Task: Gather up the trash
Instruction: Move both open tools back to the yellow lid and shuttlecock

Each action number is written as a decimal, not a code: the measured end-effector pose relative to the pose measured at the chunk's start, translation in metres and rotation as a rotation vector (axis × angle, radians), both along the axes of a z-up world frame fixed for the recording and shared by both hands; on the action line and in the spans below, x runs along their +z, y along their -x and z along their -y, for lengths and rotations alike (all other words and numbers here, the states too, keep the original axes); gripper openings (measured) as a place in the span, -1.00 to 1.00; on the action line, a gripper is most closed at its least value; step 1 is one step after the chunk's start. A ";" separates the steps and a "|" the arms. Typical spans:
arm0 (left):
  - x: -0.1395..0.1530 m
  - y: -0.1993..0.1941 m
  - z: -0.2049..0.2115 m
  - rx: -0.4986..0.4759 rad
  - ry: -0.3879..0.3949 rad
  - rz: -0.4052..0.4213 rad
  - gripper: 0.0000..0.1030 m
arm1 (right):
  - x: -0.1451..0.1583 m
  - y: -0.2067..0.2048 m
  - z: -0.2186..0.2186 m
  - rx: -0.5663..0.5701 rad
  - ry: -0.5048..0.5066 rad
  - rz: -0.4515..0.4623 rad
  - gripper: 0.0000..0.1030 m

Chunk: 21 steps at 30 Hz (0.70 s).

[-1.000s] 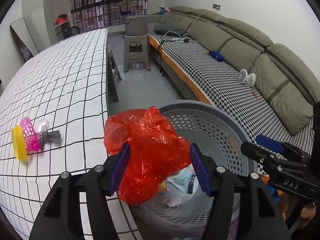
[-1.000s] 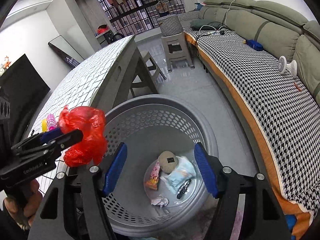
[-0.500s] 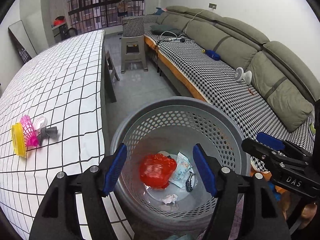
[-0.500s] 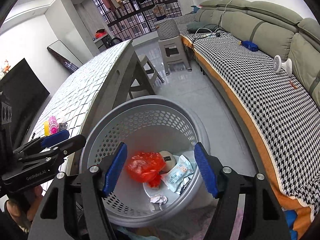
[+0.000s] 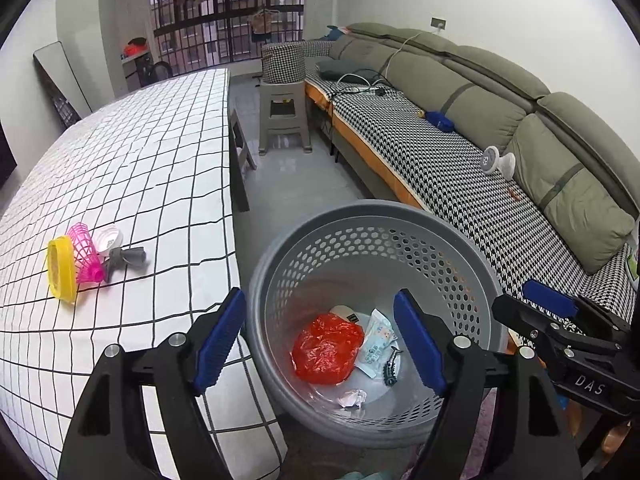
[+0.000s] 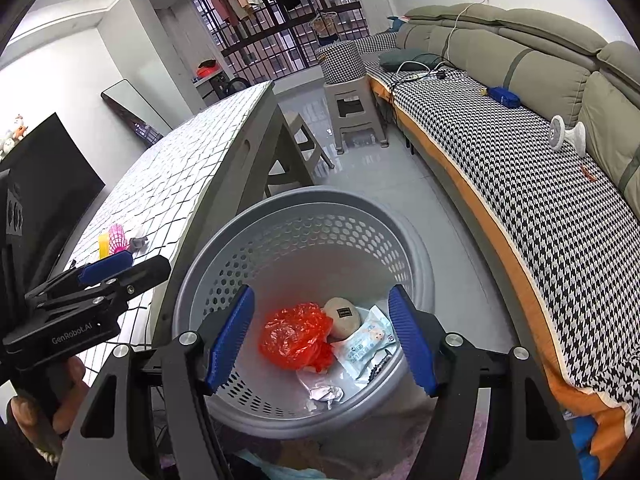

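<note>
- Left tongs [image 5: 320, 342]: blue-padded jaws opening, nothing between the pads; poised above the basket beside the tabletop edge. Body lettered "GenRobot.AI", legible in the right wrist view.
- Right tongs [image 6: 322, 338]: jaws set wide apart, gripping nothing, over the basket mouth. Body lettered "DAS", legible in the left wrist view.
- Grey perforated basket [image 5: 360, 220]: on the floor between tabletop and sofa.
- Red plastic bag [image 5: 326, 348]: crumpled, lying on the basket floor.
- Other basket contents: pale blue wrapper [image 6: 366, 344] with print too small to read, round beige item [image 6: 342, 316] with a dark label, crumpled white paper [image 5: 352, 398].
- Checked tabletop [image 5: 140, 160]: carries a yellow lid [image 5: 60, 268], pink mesh cup [image 5: 86, 252], grey piece [image 5: 126, 258].
- Houndstooth sofa [image 5: 440, 168]: small white fan [image 5: 498, 162], blue pouch [image 5: 440, 120].
</note>
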<state>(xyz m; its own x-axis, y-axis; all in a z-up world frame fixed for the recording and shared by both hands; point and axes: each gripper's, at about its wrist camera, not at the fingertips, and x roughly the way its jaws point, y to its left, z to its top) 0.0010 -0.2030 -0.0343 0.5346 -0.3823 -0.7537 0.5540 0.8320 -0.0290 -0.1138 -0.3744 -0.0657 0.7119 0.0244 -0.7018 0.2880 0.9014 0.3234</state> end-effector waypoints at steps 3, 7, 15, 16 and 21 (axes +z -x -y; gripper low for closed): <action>0.004 0.001 -0.005 0.018 0.011 0.015 0.63 | 0.001 0.001 -0.005 -0.001 0.012 0.002 0.31; 0.007 0.002 -0.015 0.045 0.015 0.027 0.68 | 0.001 0.003 -0.013 0.006 0.025 0.008 0.34; 0.013 0.002 -0.046 0.140 0.014 0.074 0.87 | 0.011 -0.008 -0.036 0.054 0.035 0.056 0.43; 0.014 0.001 -0.049 0.154 0.014 0.077 0.88 | 0.012 -0.011 -0.039 0.061 0.040 0.063 0.46; 0.015 -0.006 -0.081 0.236 0.003 0.092 0.88 | 0.021 -0.025 -0.056 0.101 0.052 0.109 0.52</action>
